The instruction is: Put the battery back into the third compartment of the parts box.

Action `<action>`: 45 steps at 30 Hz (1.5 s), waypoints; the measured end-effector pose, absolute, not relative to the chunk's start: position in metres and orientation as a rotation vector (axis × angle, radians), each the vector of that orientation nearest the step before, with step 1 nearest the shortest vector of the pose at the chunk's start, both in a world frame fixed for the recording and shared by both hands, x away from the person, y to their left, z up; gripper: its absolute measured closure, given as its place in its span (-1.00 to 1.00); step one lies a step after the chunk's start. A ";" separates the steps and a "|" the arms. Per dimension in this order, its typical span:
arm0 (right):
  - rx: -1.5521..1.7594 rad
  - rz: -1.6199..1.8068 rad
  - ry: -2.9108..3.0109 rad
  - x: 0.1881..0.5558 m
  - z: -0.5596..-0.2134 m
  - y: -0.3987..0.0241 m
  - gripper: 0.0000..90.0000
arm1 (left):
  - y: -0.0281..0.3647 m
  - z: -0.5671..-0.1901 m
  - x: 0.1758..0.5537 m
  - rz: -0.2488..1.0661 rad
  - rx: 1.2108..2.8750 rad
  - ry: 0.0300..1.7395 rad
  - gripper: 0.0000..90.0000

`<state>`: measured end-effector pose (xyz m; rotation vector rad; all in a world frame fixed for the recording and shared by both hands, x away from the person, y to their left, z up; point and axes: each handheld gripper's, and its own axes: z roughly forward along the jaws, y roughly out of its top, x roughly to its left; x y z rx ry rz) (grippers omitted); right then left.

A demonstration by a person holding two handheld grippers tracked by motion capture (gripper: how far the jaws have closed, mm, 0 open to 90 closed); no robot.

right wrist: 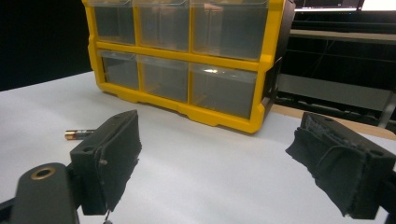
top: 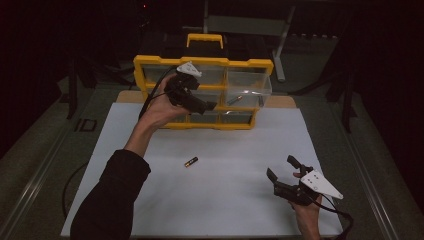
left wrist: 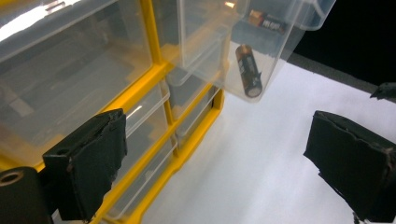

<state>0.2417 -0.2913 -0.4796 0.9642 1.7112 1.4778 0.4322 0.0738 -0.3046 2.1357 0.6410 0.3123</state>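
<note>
Your left gripper (top: 209, 106) is raised against the front of the yellow drawer cabinet (top: 150, 62), jaws spread apart with nothing between them. Just beyond its tips a clear plastic drawer (left wrist: 261, 70) stands pulled out, and a battery (left wrist: 248, 71) lies inside it, dark cylinder with copper-coloured ends; its print is too small to read. A second battery (top: 191, 161) lies on the white sheet (top: 235, 210), well apart from both grippers. Your right gripper (top: 281, 172) rests low near the sheet's front edge, jaws wide, holding nothing. The jaw pads (right wrist: 114, 158) are rough black foam.
</note>
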 end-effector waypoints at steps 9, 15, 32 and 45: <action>0.964 1.476 1.713 0.242 -0.480 -0.291 -0.70 | 0.080 -0.309 0.430 0.303 2.156 0.646 -0.88; 0.965 1.478 1.710 0.242 -0.480 -0.291 -0.70 | 0.081 -0.312 0.428 0.297 2.172 0.643 -0.91; 0.963 1.478 1.709 0.241 -0.479 -0.292 -0.70 | 0.082 -0.325 0.425 0.268 2.216 0.647 -0.92; 0.962 1.478 1.708 0.241 -0.479 -0.292 -0.70 | 0.080 -0.332 0.424 0.252 2.247 0.630 -0.92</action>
